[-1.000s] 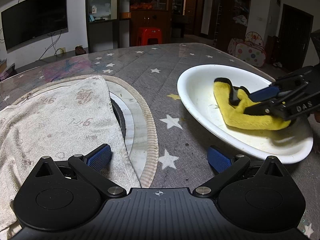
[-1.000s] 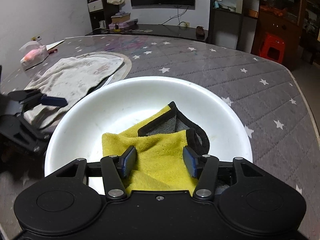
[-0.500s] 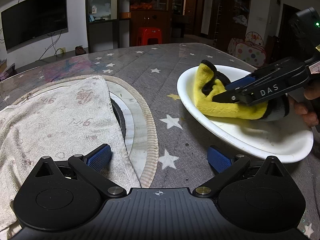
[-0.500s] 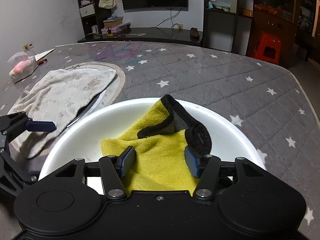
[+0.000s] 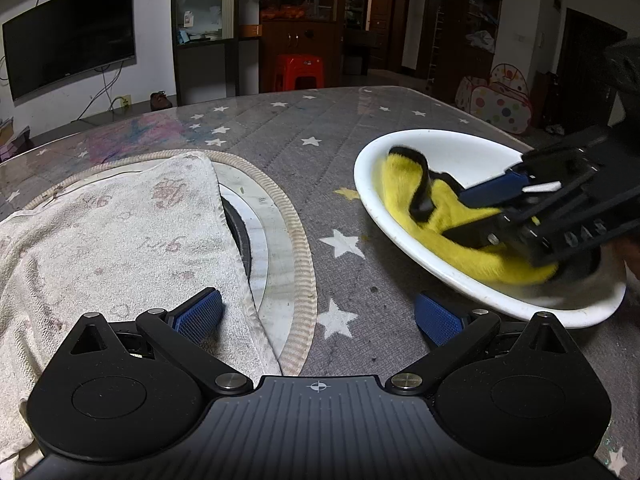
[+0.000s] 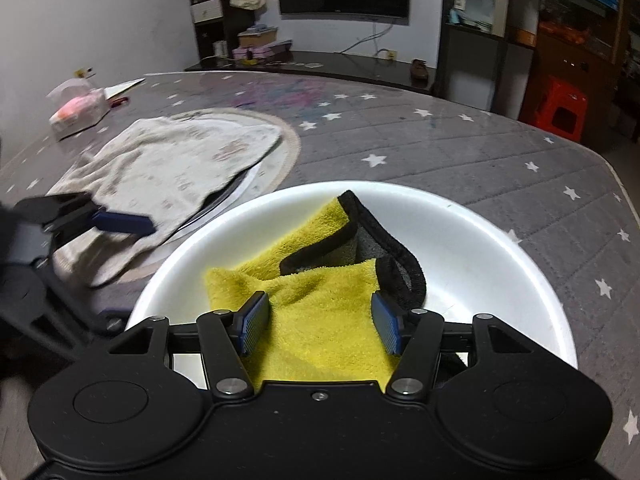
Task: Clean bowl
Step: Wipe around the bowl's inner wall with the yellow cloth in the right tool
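Left wrist view: left gripper (image 5: 318, 314) hangs over the star-print table (image 5: 288, 148), blue pads (image 5: 198, 314) spread wide, nothing between them. One pad sits over the edge of the beige towel (image 5: 104, 232), which lies on a round mat (image 5: 298, 248). White bowl (image 5: 372, 200) stands to the right on the table. Inside it the right gripper (image 5: 492, 216), blurred, grips the yellow cloth (image 5: 452, 216).

Right wrist view: right gripper (image 6: 320, 322) inside the bowl (image 6: 500, 248), fingers half-spread, pads pressed against a bunched fold of the yellow cloth (image 6: 316, 304) with black trim. Left gripper (image 6: 120, 222) visible at left over the towel (image 6: 172, 168). Tissue pack (image 6: 80, 110) far left.
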Available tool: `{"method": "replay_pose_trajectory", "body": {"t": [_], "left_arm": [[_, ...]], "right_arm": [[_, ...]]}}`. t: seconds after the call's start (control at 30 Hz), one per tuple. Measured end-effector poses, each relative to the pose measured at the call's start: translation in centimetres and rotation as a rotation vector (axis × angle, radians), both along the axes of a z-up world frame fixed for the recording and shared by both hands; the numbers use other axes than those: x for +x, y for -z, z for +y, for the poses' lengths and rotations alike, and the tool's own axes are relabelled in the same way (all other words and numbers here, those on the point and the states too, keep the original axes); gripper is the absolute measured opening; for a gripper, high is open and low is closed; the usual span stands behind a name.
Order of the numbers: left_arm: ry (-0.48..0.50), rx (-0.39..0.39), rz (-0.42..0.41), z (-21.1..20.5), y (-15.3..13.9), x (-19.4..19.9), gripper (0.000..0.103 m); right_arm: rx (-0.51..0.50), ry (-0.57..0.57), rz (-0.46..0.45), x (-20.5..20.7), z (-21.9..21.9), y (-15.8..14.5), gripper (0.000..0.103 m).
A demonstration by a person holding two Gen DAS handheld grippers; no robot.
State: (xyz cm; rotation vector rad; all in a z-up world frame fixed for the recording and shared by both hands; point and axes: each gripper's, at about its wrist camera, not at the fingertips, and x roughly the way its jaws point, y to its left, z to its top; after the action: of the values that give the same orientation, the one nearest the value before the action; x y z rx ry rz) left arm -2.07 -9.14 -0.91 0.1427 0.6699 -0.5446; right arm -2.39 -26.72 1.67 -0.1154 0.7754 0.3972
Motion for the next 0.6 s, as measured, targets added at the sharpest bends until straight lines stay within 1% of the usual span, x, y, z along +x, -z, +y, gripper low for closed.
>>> {"method": "replay_pose_trajectory", "body": {"t": [0.33,0.6], "left_arm": [[0.000,0.000,0.000,0.0,0.0,0.0,0.103],[0.000,-0.001,0.000,0.0,0.0,0.0,0.103]], "right_arm": [[-0.014,-0.072,0.023,-3.3,-0.8,-0.4,0.060],[-0.038,-0.064,0.048,-4.3,-3.0,-0.6,0.060]]}}
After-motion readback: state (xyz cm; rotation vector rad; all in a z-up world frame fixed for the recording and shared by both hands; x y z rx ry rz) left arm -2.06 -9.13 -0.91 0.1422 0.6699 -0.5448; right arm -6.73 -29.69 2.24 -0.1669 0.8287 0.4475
